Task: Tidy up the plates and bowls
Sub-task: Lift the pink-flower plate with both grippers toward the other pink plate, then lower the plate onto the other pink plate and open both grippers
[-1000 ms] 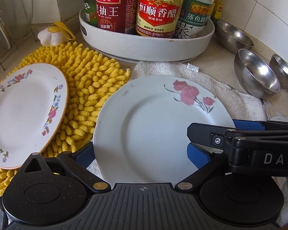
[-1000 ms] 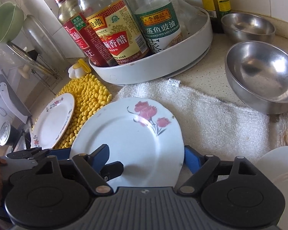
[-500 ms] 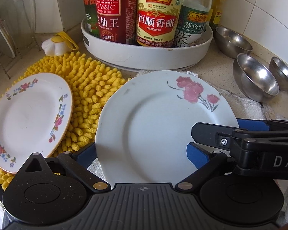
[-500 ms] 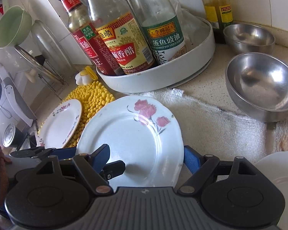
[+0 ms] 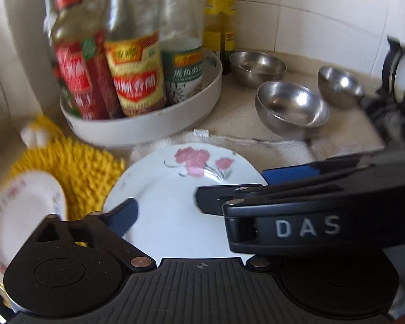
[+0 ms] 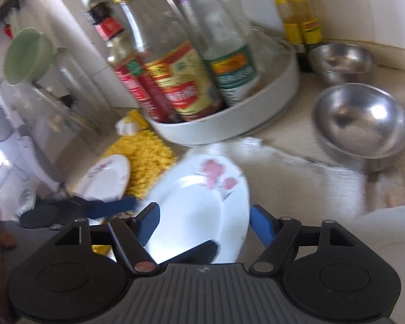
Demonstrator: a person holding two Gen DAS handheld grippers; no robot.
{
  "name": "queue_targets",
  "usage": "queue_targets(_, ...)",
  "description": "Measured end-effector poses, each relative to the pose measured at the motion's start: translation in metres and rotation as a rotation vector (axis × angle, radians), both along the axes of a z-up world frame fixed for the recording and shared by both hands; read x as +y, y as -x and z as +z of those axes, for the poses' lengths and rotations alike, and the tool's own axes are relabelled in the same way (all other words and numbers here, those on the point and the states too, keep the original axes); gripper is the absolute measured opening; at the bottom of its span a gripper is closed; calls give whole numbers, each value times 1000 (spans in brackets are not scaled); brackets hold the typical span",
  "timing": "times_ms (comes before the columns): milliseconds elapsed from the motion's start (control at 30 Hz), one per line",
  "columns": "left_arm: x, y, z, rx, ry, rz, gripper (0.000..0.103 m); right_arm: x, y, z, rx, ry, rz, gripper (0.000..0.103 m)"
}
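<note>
White rose-printed plate (image 6: 202, 202) tilted, lifted above towel; 3 steel bowls (image 5: 291, 105) upright.

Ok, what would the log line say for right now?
rose plate: tilted | left gripper: jaws astride plate, grip unclear | right gripper: jaws astride plate, grip unclear | steel bowls: not held

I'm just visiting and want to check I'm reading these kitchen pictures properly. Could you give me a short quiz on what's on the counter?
1. How many steel bowls stand on the counter in the left wrist view?
2. True or false: the small flowered plate lies partly on the yellow mat.
3. What stands in the white tray? A) bottles B) cups C) spoons

Key: 1. three; 2. true; 3. A
</note>
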State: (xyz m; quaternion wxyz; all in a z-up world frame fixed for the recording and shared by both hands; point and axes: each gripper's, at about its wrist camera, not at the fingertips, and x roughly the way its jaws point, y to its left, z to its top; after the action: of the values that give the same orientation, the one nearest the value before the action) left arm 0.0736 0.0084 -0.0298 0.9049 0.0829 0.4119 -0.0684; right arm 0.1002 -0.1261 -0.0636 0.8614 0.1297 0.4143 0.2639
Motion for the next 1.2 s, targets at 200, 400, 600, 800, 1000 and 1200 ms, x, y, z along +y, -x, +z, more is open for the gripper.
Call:
queue_targets(200,33,-6,-8,78,85,95,102,-9,-9,-18,44,10,-27,74)
queue_targets(400,67,-17,-20,142,125,199,101,-13,-20,-30,94,12,-51,74)
queue_targets(600,71,-34,-39,222,186,158,103,-11,-24,-32,132,-60,-13,75)
queue_targets(800,74,-32,-34,228,217,148,102,-9,-24,-28,150,-67,-12,76)
queue_targets(1000,68,-27,-16,183,233,119,102,-19,-19,-15,126,-75,-36,76)
queue_targets(1200,53,-25,-1,141,235,80,102,-38,-9,-3,121,-103,-84,76)
